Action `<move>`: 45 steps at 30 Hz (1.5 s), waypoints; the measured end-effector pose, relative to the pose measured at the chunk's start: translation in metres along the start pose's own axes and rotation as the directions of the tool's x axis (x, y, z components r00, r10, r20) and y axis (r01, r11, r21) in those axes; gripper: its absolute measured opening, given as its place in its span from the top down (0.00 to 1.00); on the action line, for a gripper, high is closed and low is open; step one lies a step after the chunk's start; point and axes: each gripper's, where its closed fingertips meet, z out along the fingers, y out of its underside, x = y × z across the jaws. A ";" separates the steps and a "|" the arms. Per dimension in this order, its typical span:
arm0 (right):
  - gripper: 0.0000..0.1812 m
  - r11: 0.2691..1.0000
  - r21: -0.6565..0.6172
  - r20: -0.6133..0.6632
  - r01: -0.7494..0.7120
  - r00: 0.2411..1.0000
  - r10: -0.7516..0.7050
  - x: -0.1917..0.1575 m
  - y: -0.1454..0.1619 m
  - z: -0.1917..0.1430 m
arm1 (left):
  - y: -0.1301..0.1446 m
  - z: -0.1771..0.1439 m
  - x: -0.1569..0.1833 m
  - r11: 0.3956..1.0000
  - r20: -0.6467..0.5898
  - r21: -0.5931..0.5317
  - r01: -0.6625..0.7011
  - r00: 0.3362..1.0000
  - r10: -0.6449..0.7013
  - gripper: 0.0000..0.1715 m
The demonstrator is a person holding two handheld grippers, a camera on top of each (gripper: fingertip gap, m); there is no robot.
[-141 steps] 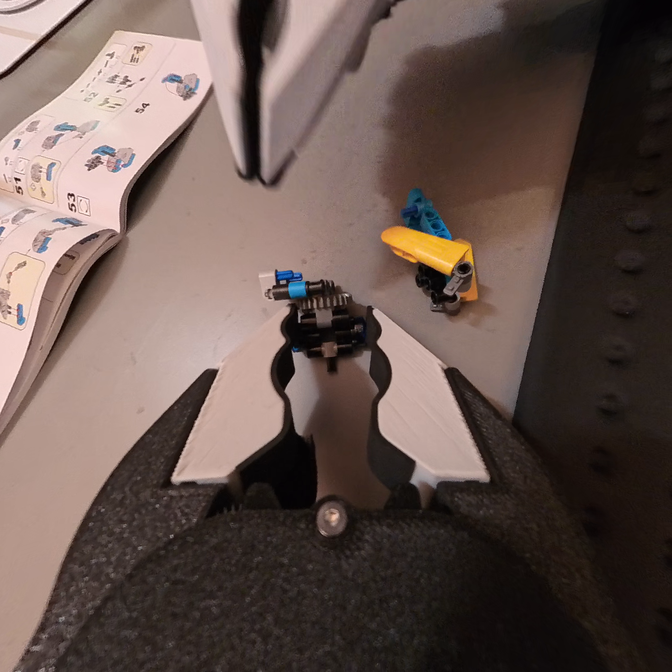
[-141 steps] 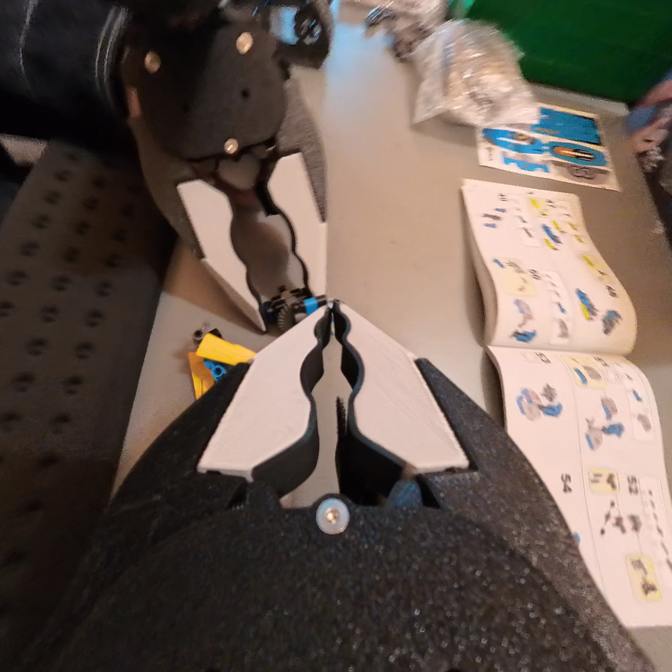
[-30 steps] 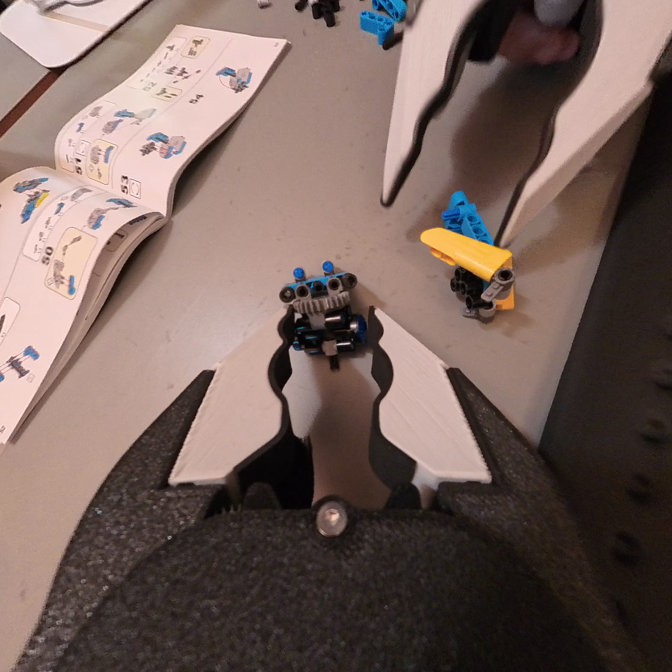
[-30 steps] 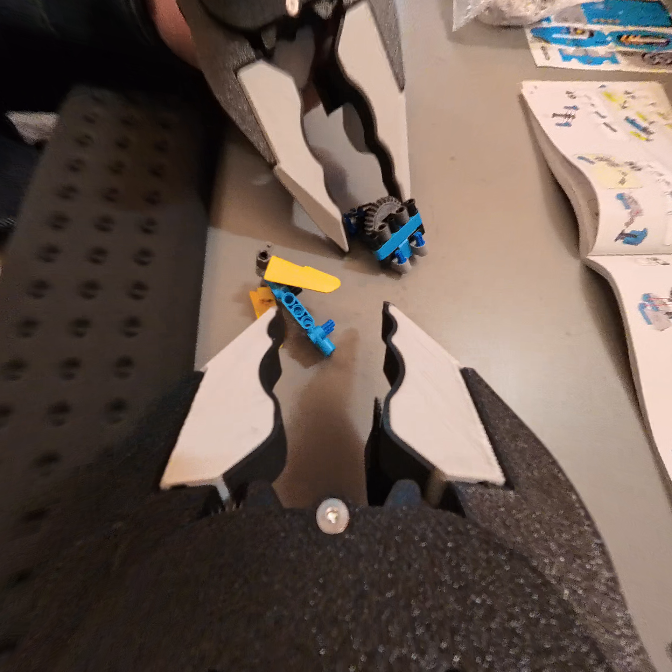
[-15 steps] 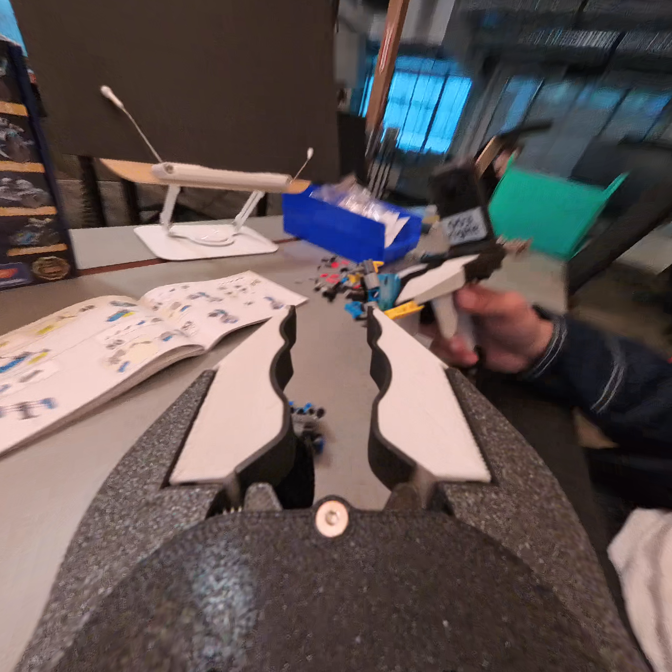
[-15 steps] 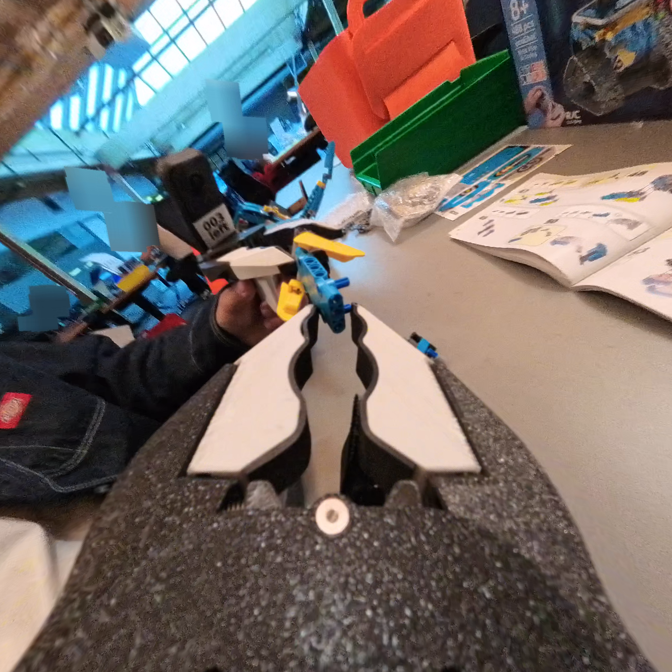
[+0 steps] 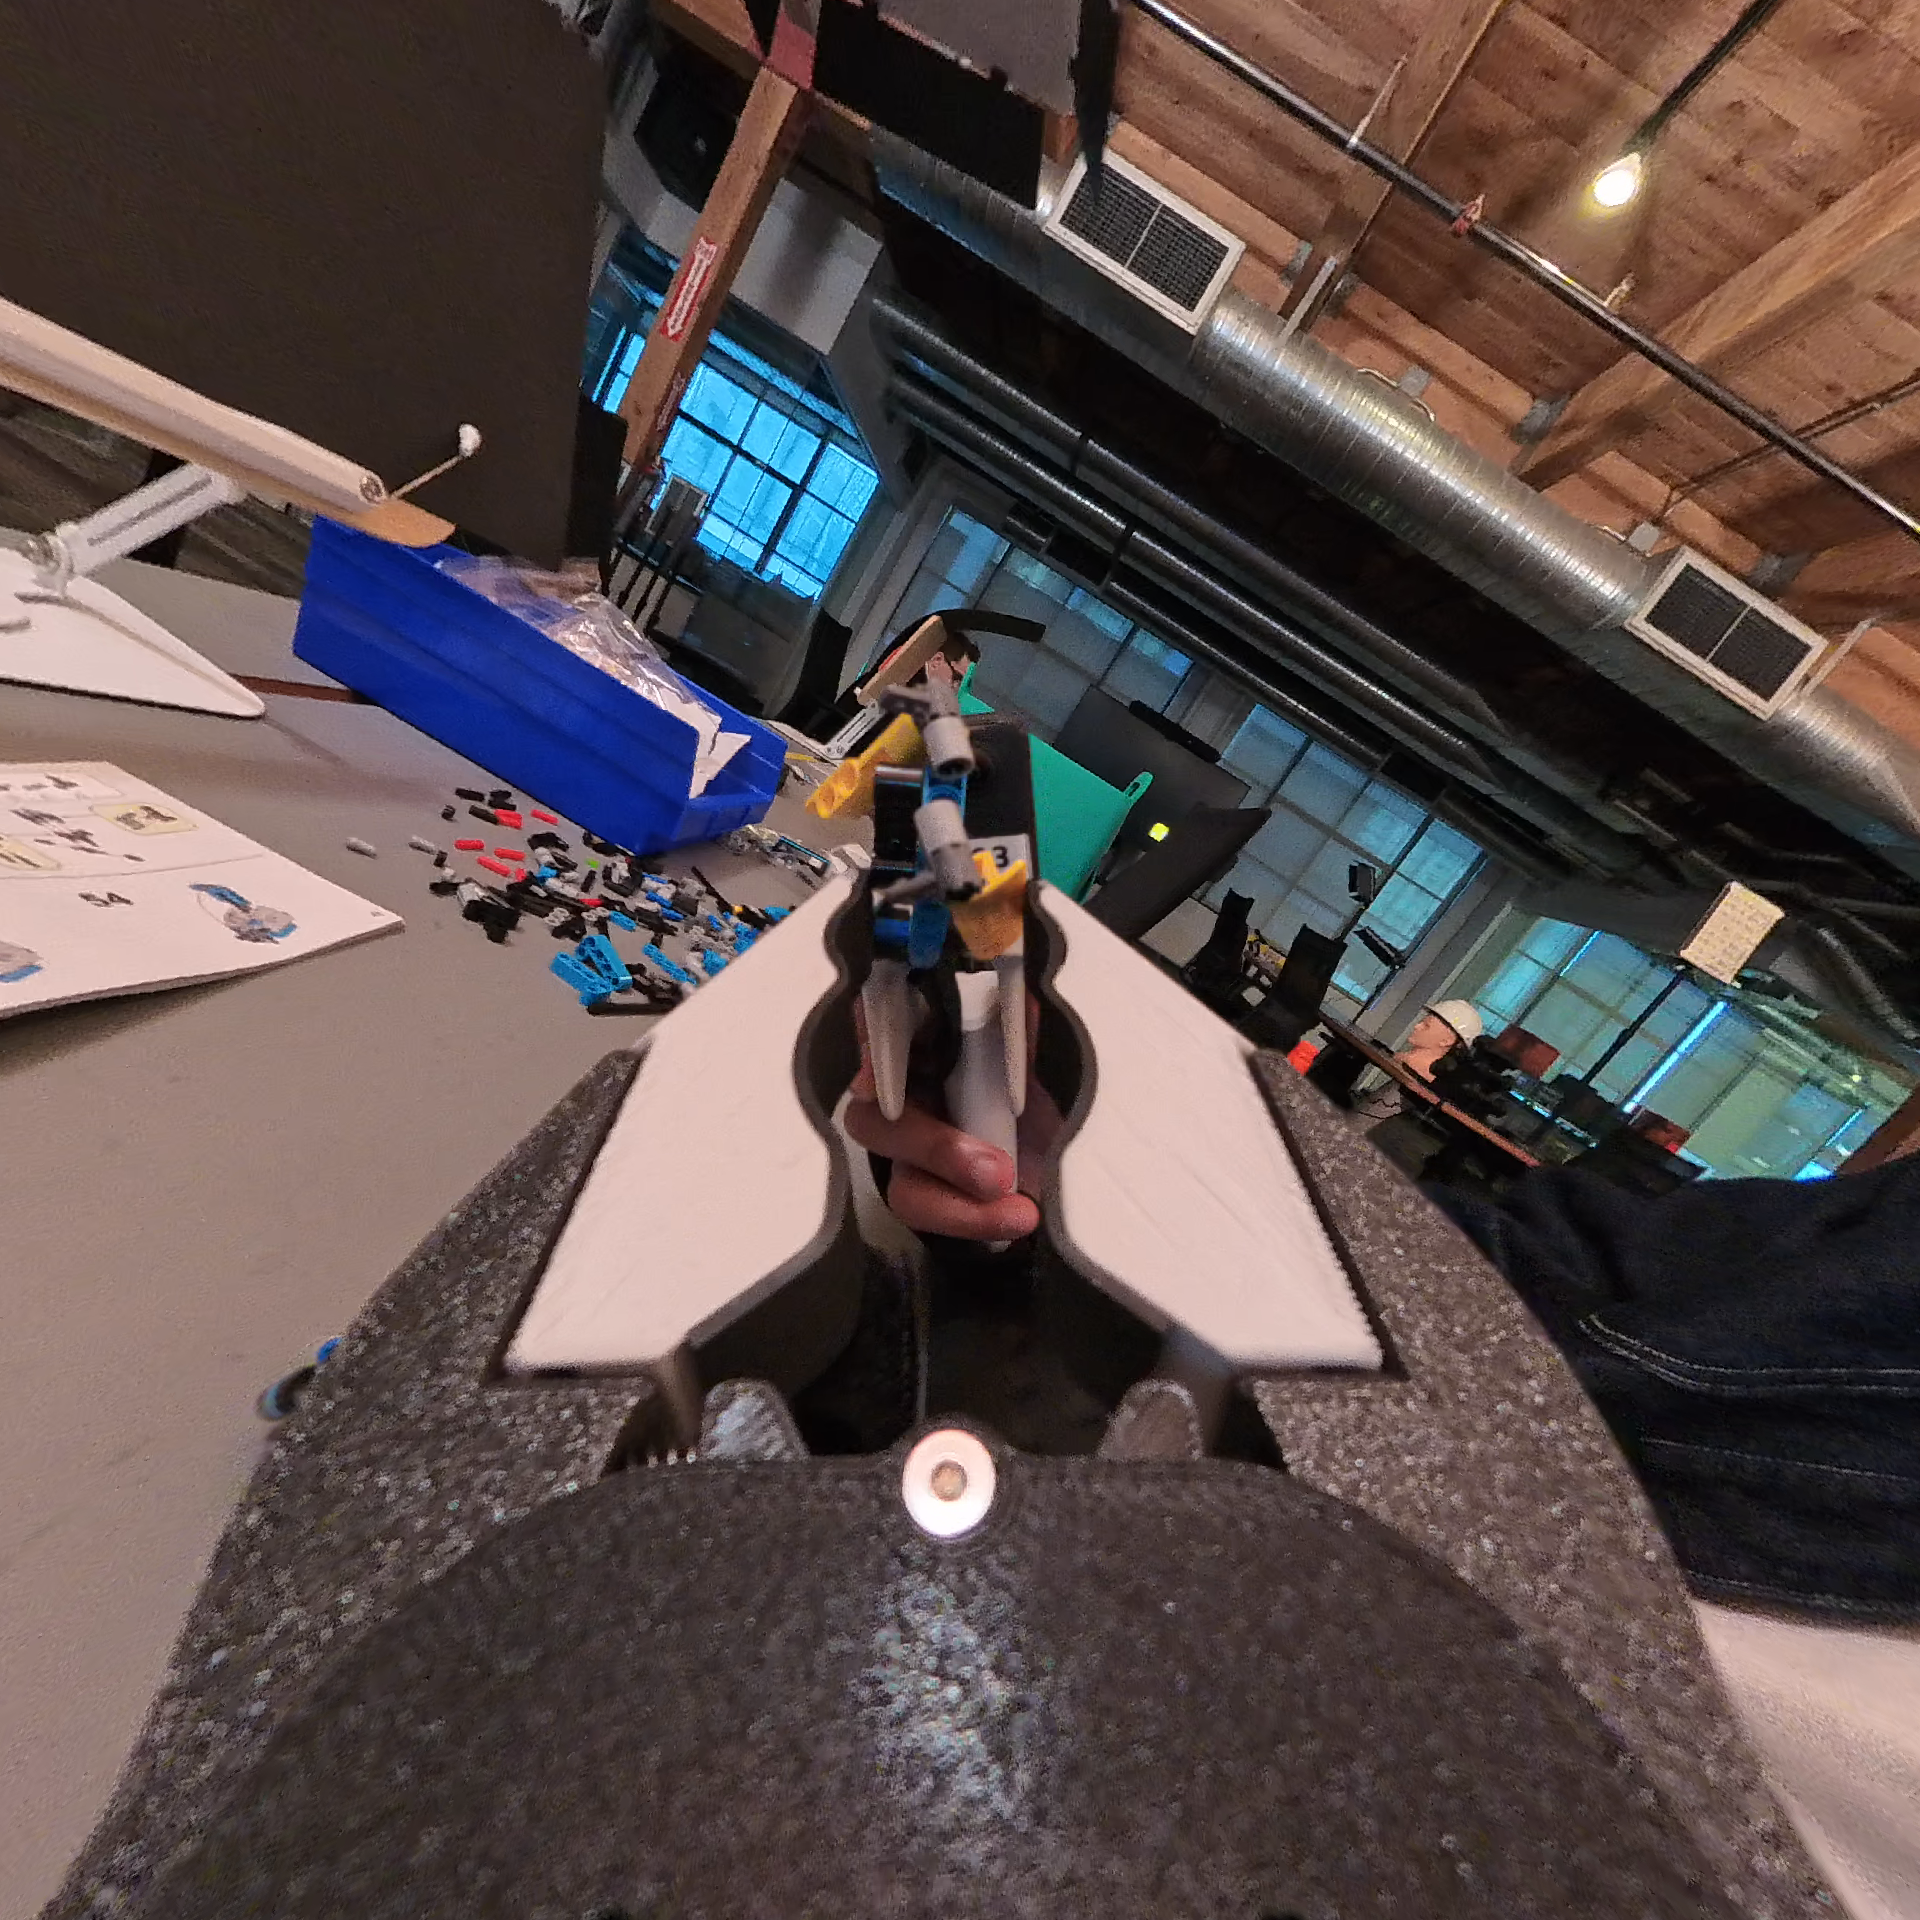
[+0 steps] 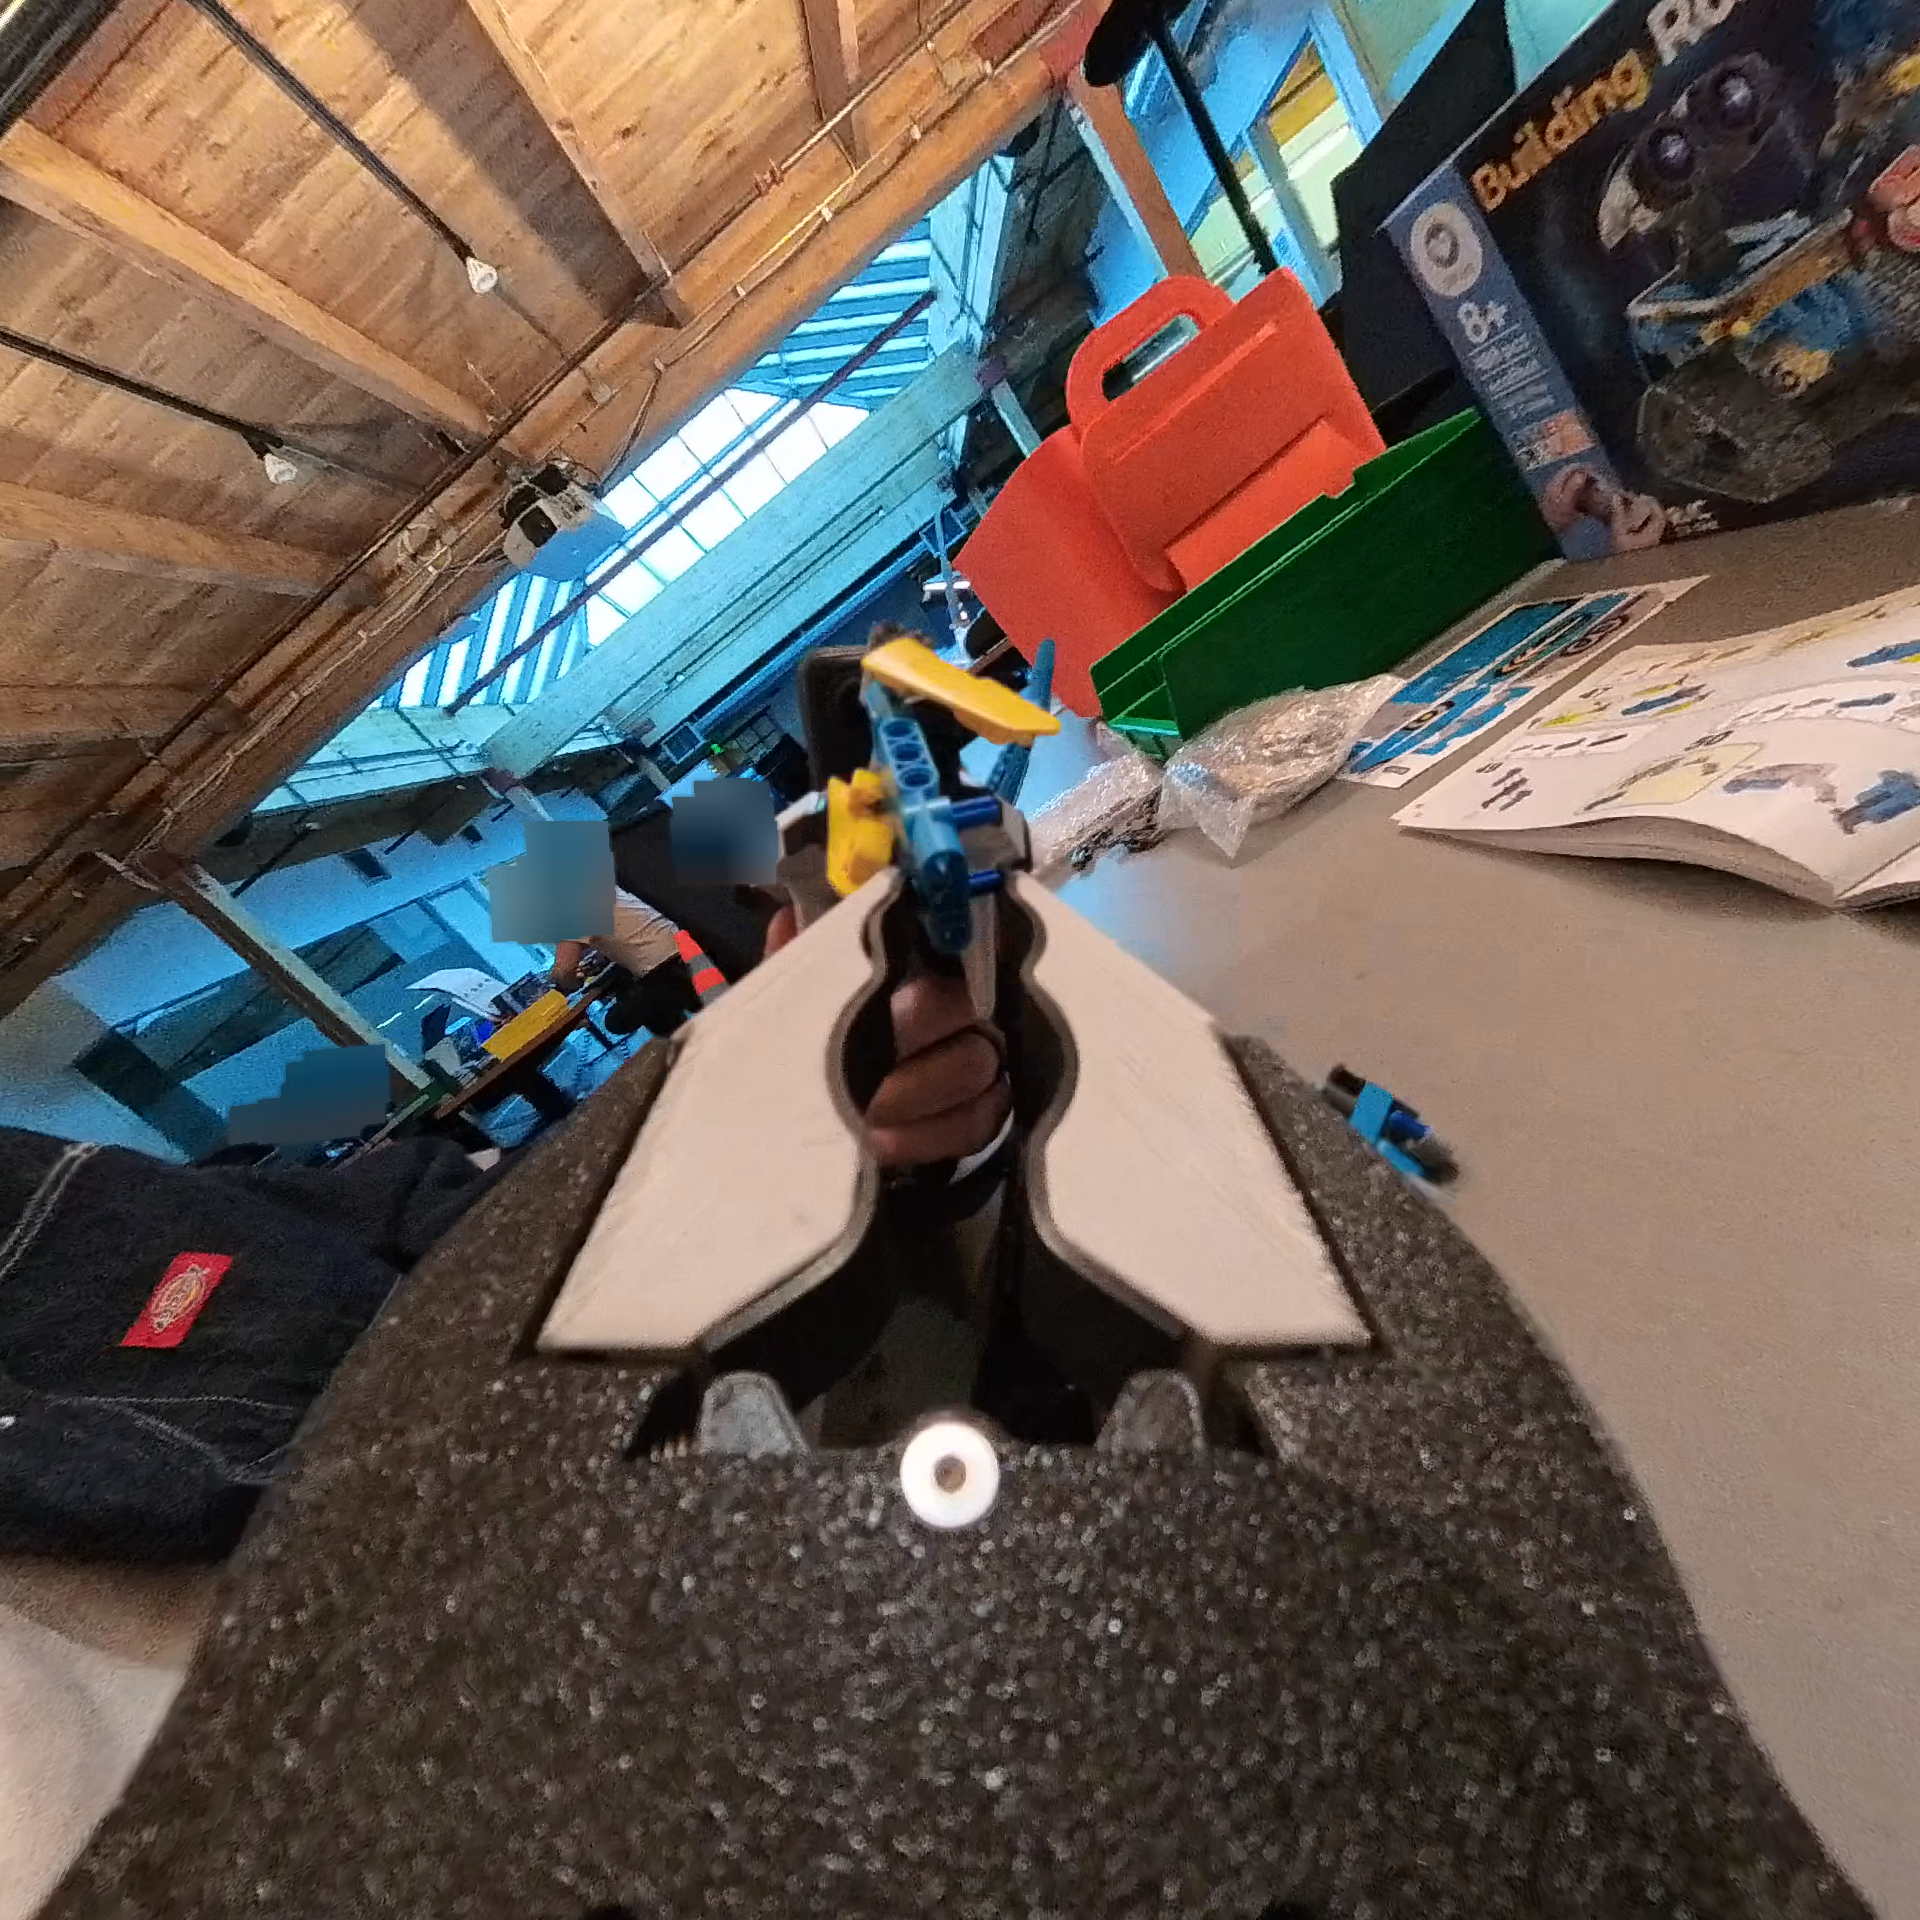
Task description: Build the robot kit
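- While it hangs above the grey surface, the right claw pinches a yellow-and-blue plastic brick assembly.
- Left claw brackets the same assembly (whether it clamps, I cannot tell).

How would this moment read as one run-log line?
right tool: shut on yellow-blue brick assembly, aloft | left tool: tips flank it, grip unclear

Yellow-and-blue brick assembly upright, clamped in right gripper, raised above table.

Two tongs, one booklet (open), three bins.
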 end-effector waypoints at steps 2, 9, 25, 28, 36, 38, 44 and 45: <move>0.91 0.999 -0.017 0.017 -0.028 0.999 0.029 -0.001 0.005 0.003 | 0.001 -0.004 0.000 1.000 -0.003 -0.020 -0.003 1.000 0.003 0.84; 0.92 0.995 0.004 0.151 -0.103 0.983 0.101 -0.014 0.000 0.004 | 0.005 -0.008 0.007 0.998 -0.068 -0.056 0.019 0.997 -0.023 0.84; 0.93 0.958 0.001 -0.130 0.286 0.950 -0.283 -0.006 -0.008 0.003 | 0.010 -0.001 -0.001 0.999 -0.008 -0.037 0.033 0.999 -0.033 0.90; 0.93 0.989 0.023 -0.072 0.145 0.987 -0.143 -0.004 -0.006 0.002 | 0.010 0.000 -0.005 0.995 0.061 -0.056 -0.079 0.995 0.083 0.92; 0.92 0.997 0.060 0.032 -0.050 0.998 0.048 -0.004 -0.006 0.001 | 0.011 0.002 -0.011 0.946 0.161 -0.122 -0.299 0.935 0.316 0.92; 0.92 0.994 0.068 0.080 -0.082 0.994 0.076 -0.008 -0.007 0.002 | 0.010 0.002 -0.005 0.954 0.127 -0.097 -0.284 0.947 0.295 0.92; 0.92 0.995 0.096 0.075 -0.016 0.997 0.008 -0.013 -0.012 0.000 | -0.007 -0.007 -0.001 0.982 0.099 0.013 -0.188 0.978 0.186 0.83; 0.92 0.995 0.099 0.067 -0.009 0.998 0.002 -0.013 -0.013 0.000 | -0.012 -0.010 -0.001 0.985 0.093 0.040 -0.167 0.982 0.162 0.83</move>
